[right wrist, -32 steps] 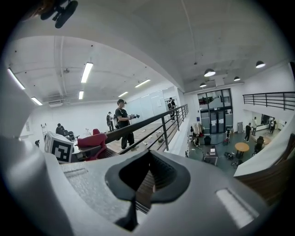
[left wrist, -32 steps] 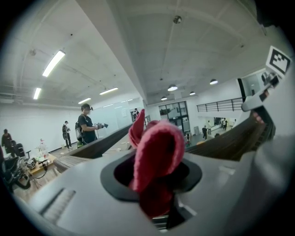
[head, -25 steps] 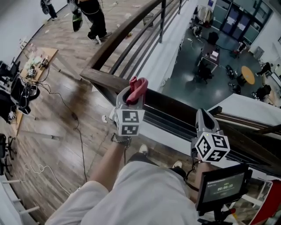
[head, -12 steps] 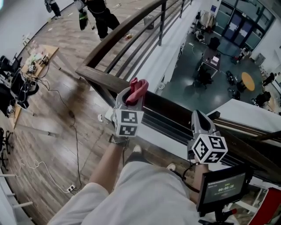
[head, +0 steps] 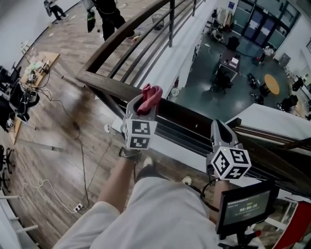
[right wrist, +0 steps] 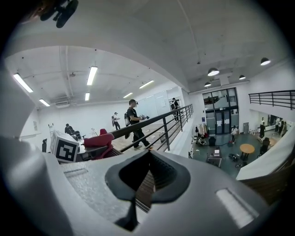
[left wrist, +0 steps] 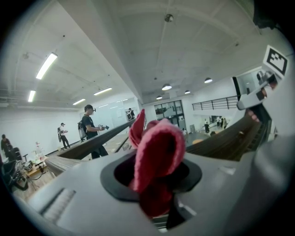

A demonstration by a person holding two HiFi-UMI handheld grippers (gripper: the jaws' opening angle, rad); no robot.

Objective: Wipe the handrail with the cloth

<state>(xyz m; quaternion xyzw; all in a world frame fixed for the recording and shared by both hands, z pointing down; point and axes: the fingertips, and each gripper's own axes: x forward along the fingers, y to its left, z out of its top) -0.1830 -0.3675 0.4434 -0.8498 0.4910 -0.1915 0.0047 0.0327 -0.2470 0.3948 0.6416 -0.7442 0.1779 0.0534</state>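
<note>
One red cloth (head: 150, 95) is pinched in the left gripper (head: 145, 107), whose two jaws are clamped on its lower part while a folded loop stands up out of them. In the head view the cloth sits right at the wooden handrail (head: 104, 86), just past the rail's corner; whether it touches the wood cannot be told. The right gripper (head: 220, 129) hangs near the same rail further along, well apart from the left one. Its own view shows its two jaws pressed together with nothing between them. One small screen (head: 245, 206) sits below the right gripper. Two people (head: 108, 13) stand on the wooden floor (head: 53, 126) near the top edge. One round table (head: 271, 83) stands on the lower level beyond the rail.
</note>
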